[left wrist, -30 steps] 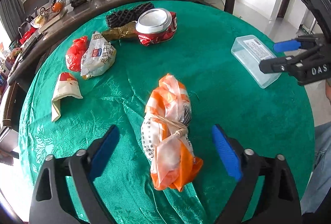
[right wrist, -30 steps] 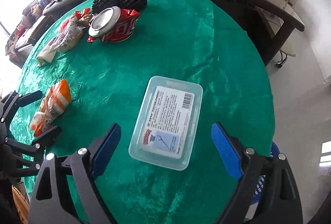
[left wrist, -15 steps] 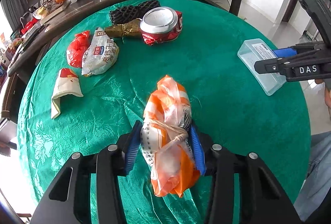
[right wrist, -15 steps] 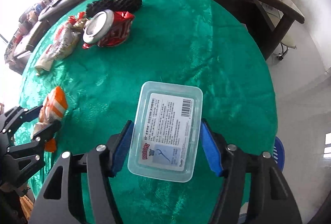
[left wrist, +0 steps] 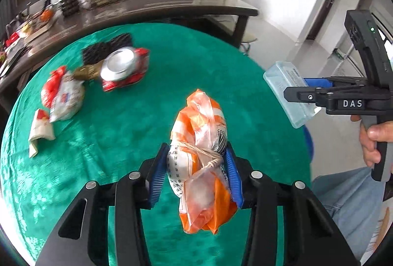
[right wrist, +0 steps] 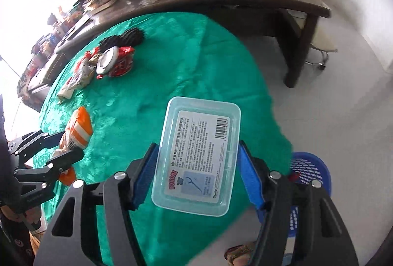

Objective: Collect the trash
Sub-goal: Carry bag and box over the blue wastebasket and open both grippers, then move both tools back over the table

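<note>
My left gripper (left wrist: 196, 172) tilts steeply down, its blue pads pinching the tied orange bag (left wrist: 201, 162) above the near part of the green table (left wrist: 122, 123). My right gripper (right wrist: 197, 172), also angled down, clamps the clear plastic box (right wrist: 199, 155) at the table's right edge, near the blue basket (right wrist: 312, 172).

Can (left wrist: 122, 64) lies behind the bag (left wrist: 201, 155) (wrappers (left wrist: 63, 94) left).
</note>
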Tool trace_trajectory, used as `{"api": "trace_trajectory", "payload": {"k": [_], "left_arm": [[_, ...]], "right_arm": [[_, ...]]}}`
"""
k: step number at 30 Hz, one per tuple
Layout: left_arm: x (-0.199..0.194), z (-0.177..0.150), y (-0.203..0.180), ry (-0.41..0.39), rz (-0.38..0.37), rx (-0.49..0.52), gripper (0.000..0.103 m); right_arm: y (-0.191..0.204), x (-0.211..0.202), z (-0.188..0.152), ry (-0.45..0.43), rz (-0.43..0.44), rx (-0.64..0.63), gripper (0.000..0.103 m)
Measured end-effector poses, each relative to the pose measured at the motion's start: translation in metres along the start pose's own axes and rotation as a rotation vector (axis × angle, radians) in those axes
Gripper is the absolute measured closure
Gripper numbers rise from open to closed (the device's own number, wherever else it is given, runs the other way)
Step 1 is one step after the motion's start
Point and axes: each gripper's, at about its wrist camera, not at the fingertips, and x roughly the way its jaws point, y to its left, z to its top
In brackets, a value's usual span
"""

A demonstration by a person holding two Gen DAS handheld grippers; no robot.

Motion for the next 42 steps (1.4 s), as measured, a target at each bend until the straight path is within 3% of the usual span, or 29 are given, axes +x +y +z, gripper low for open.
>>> {"api": "trace_trajectory", "payload": {"k": [12, 16, 21, 28, 35, 36, 37, 38, 42], "left_arm": [[0.057, 0.035, -0.174, 0.037, -0.190, 0.143, 0.059], [0.085, 0.040, -0.221, 0.071, -0.230, 0.158, 0.059], [0.126, 0.043, -0.264, 0.117, -0.265, 0.164, 0.059], [0.184, 0.044, -0.292, 0.178, -0.272, 0.157, 0.059], [0.207, 0.044, -0.295, 0.196, -0.268, 0.170, 0.057], [0.211, 0.045, -0.296, 0.191, -0.266, 0.175, 0.050], [0.212, 0.046, -0.296, 0.189, -0.263, 0.178, 0.033], [0.209, 0.044, -0.297, 0.181, -0.255, 0.179, 0.028], [0.197, 0.046, -0.292, 0.145, -0.238, 0.187, 0.021]], "right_arm": [[-0.168, -0.020, -0.064, -0.012, -0.200, 0.198, 0.041], [-0.203, -0.007, -0.082, 0.013, -0.244, 0.223, 0.041], [-0.238, 0.009, -0.107, 0.031, -0.231, 0.291, 0.041], [-0.270, 0.015, -0.119, 0.021, -0.166, 0.372, 0.040], [-0.285, 0.021, -0.121, 0.006, -0.084, 0.439, 0.036], [-0.286, 0.022, -0.121, 0.003, -0.068, 0.445, 0.026], [-0.288, 0.022, -0.121, -0.001, -0.064, 0.453, 0.026], [-0.288, 0.021, -0.121, -0.005, -0.064, 0.458, 0.026], [-0.292, 0.009, -0.123, -0.051, -0.070, 0.483, 0.026]]}}
